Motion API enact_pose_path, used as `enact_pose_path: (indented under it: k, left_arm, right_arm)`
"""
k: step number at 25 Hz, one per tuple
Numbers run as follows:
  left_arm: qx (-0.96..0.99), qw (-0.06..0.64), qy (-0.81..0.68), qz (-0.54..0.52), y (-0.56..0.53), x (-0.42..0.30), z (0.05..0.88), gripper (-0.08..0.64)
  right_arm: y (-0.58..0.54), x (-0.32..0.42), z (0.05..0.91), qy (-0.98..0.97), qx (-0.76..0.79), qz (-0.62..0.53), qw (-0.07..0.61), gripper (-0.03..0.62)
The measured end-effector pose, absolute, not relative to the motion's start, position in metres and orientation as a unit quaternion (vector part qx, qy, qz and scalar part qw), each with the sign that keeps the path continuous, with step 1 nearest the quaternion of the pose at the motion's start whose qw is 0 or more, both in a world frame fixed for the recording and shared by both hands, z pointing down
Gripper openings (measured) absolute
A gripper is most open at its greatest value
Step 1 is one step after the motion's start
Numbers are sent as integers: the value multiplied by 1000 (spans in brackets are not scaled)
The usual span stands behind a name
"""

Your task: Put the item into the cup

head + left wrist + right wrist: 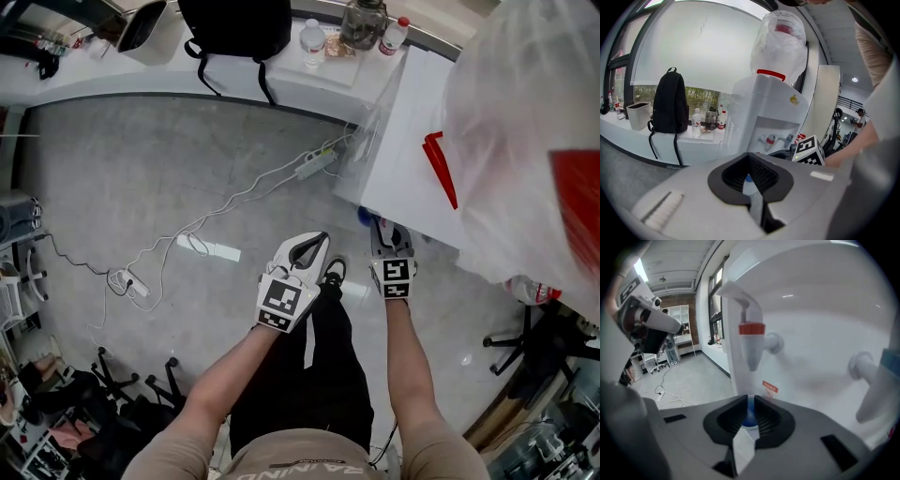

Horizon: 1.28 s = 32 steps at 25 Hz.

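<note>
I stand before a white water dispenser with a red tap and a second tap. My right gripper points at the dispenser front just below the taps, its jaws closed to a thin slit. A small blue thing sits at the dispenser's base, just left of that gripper's tip; a blue patch shows through the slit, and I cannot tell whether it is touched. My left gripper hangs over the floor to the left, shut, empty. I see no cup that I can name.
A large clear water bottle tops the dispenser. Behind it, a white counter carries a black backpack, bottles and a jar. Cables and a power strip trail across the grey floor. Office chairs stand at the lower left.
</note>
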<state>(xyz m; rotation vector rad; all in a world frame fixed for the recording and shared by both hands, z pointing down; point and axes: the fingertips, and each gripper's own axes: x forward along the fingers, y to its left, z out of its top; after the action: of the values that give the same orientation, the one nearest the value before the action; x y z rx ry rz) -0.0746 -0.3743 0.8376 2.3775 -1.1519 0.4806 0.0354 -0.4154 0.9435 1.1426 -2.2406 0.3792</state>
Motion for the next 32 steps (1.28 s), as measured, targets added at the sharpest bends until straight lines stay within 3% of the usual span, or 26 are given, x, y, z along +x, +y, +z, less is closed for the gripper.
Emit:
enact_pose_path:
  k: [10, 18, 32]
  left_arm:
    - [875, 212, -395, 182, -349, -69, 792, 6]
    - [874, 220, -402, 162, -337, -87, 686, 8]
    - [894, 137, -415, 99, -329, -92, 509, 8]
  right_arm:
    - [-350, 43, 894, -846, 418, 218, 248, 12]
    - [-326, 3, 752, -893, 345, 147, 250, 11]
    - [-330, -13, 509, -918, 367, 61, 138, 11]
